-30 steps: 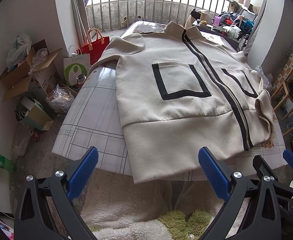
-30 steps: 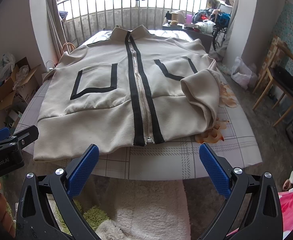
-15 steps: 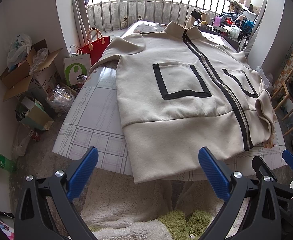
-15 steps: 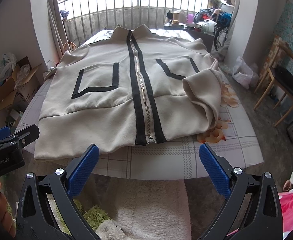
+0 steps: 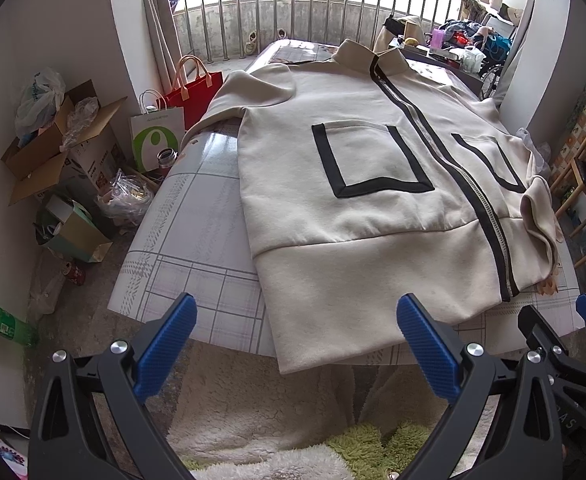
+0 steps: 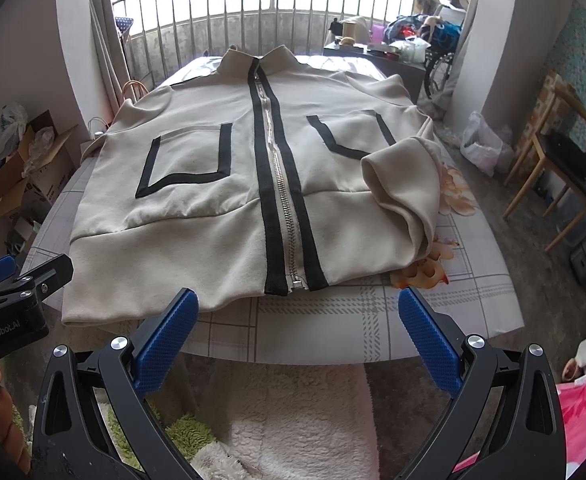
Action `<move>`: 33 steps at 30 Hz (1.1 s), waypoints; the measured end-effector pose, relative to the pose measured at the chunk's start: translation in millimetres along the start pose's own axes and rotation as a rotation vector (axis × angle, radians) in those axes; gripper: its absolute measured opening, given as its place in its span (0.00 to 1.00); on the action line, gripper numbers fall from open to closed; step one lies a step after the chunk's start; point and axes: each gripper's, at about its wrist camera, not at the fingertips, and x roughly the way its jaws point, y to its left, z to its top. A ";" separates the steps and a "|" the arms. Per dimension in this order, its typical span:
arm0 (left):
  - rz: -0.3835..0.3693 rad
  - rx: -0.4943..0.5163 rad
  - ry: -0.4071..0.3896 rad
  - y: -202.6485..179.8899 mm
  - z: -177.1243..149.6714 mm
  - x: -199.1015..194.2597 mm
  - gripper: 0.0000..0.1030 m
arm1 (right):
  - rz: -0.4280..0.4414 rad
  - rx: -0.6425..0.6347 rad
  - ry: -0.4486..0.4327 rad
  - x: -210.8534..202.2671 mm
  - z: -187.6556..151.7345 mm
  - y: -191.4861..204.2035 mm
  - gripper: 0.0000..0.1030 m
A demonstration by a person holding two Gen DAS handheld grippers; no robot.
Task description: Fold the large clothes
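I hold my left gripper (image 5: 295,342) level, short of the near edge of the table with the glossy plaid cover (image 5: 197,240), its blue-padded fingers (image 5: 164,350) spread wide on nothing. My right gripper (image 6: 298,340) hangs beside it at the same height, equally wide and empty, pointing along the near edge. The large beige zip-up jacket with black trim and two outlined pockets (image 6: 229,216) lies flat, front up, collar toward the far edge, hem at the near edge and slightly over it at the near left corner. One sleeve (image 6: 405,188) is folded in over the right side.
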 end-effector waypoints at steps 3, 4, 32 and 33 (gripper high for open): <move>0.004 0.005 0.002 2.4 2.8 4.3 0.96 | -0.006 0.002 0.006 1.7 2.1 0.4 0.93; 0.005 0.007 0.001 2.5 4.0 6.1 0.96 | -0.008 0.000 0.008 2.9 3.9 0.2 0.93; -0.144 -0.071 -0.333 110.4 108.8 37.9 0.96 | 0.283 -0.194 -0.062 84.4 116.9 72.1 0.93; -0.134 -0.094 -0.330 121.6 116.2 40.7 0.96 | 0.295 -0.198 -0.051 91.1 120.9 76.6 0.93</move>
